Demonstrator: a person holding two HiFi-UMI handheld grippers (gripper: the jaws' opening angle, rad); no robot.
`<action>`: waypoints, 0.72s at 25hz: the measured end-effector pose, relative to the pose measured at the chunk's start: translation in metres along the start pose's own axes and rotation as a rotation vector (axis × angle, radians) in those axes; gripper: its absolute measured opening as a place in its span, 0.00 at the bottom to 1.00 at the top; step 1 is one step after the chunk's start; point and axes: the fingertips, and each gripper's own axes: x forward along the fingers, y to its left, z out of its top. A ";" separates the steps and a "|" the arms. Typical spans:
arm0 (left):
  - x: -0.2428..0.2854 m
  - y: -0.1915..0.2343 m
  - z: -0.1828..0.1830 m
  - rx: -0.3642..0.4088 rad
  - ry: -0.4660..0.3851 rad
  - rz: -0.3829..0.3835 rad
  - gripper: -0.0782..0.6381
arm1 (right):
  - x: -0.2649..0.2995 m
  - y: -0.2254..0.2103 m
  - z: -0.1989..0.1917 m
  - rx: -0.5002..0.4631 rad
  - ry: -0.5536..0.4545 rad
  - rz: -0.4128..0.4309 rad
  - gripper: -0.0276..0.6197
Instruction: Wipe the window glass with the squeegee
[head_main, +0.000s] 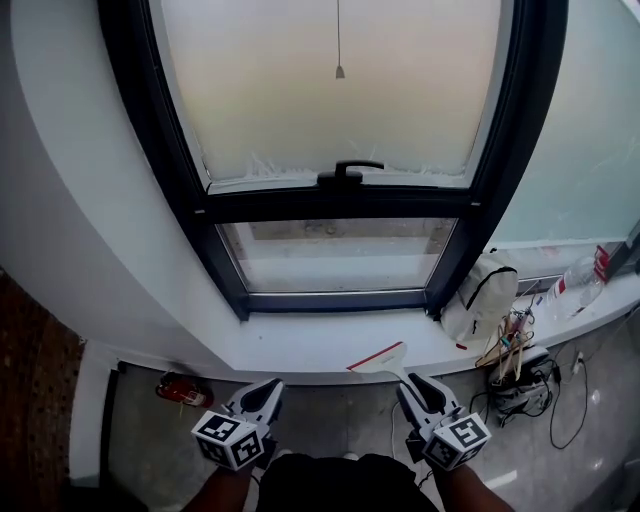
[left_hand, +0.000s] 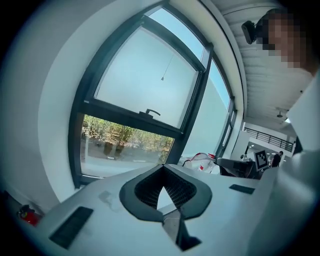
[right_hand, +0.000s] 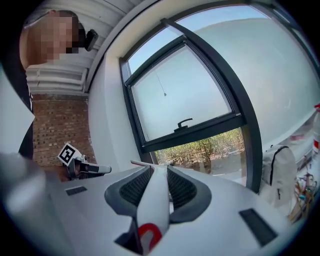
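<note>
The window (head_main: 340, 150) has a black frame, a frosted upper pane with a black handle (head_main: 346, 173) and a clear lower pane (head_main: 338, 255). My right gripper (head_main: 412, 386) is low, in front of the white sill (head_main: 300, 350), and is shut on the handle of a white squeegee (head_main: 382, 358) with a red-edged blade. In the right gripper view the squeegee handle (right_hand: 152, 200) runs between the pads of the right gripper (right_hand: 159, 171). My left gripper (head_main: 268, 392) hangs beside it at the lower left; in its own view the left gripper (left_hand: 162, 170) is shut with nothing held.
A white backpack (head_main: 482, 297) leans on the sill at the right, with a plastic bottle (head_main: 575, 285) beyond it. Hangers and cables (head_main: 512, 348) lie below on the floor. A red fire extinguisher (head_main: 182, 390) lies at the left. A blind cord pull (head_main: 340, 70) hangs before the upper pane.
</note>
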 end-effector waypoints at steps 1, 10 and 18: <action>-0.002 -0.001 0.001 0.004 -0.005 -0.004 0.11 | -0.002 0.004 0.000 -0.006 -0.004 -0.001 0.19; -0.036 0.010 0.012 0.007 -0.040 -0.006 0.11 | -0.003 0.048 -0.004 -0.024 -0.004 0.000 0.19; -0.048 0.009 -0.007 -0.011 -0.008 -0.034 0.11 | -0.008 0.064 -0.012 -0.013 0.001 -0.004 0.19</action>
